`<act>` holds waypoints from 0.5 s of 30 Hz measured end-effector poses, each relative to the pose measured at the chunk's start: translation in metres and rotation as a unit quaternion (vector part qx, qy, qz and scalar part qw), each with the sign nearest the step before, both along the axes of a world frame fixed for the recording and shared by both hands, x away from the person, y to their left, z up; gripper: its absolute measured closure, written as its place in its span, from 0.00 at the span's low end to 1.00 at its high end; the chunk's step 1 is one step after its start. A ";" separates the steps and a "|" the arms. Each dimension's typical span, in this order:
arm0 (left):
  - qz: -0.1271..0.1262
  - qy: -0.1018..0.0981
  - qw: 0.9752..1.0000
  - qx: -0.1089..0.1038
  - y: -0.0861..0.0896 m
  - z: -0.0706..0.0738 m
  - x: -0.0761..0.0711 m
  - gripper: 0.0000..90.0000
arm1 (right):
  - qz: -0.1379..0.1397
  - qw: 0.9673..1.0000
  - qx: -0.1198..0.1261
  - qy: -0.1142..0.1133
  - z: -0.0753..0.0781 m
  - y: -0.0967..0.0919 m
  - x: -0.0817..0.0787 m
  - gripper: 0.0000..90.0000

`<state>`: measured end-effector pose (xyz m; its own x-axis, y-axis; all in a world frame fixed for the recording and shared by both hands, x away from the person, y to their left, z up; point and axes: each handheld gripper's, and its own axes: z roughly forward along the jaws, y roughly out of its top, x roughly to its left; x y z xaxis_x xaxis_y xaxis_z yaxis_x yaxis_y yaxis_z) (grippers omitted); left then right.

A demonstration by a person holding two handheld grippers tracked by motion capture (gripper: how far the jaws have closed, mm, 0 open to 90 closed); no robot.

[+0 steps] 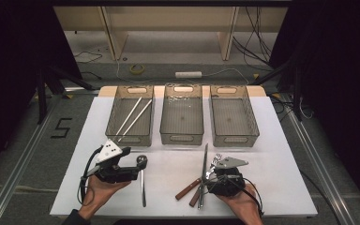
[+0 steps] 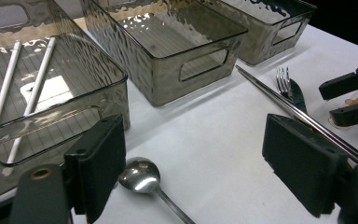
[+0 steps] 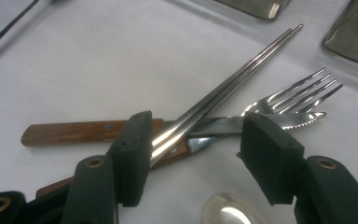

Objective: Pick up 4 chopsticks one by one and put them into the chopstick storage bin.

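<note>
Right gripper point(image 3: 193, 154) sat low over the metal chopsticks point(image 3: 223, 88), which lay across the wooden-handled knife point(image 3: 88, 130) and fork point(image 3: 298, 91), jaws apart, nothing clamped. Left gripper point(image 2: 193, 158) gaped over the spoon point(image 2: 140, 177).

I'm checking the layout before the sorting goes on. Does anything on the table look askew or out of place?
Yes: by the right hand-held gripper, the metal chopsticks lie crossed over the wooden-handled knife and fork in a tangled heap. The spoon lies alone, and the white chopsticks sit tidily in the left bin.
</note>
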<state>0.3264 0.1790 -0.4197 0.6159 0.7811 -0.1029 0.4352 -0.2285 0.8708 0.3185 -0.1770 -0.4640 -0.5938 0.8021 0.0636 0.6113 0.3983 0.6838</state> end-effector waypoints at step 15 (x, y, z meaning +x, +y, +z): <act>-0.001 0.000 1.000 0.002 -0.001 0.000 0.000 0.23 | 0.006 1.000 -0.006 0.024 -0.005 0.007 0.009 0.56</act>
<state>0.3262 0.1784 -0.4202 0.6168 0.7807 -0.1005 0.4355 -0.2321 0.8697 0.3273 -0.1699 -0.4686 -0.5997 0.7961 0.0819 0.6383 0.4140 0.6490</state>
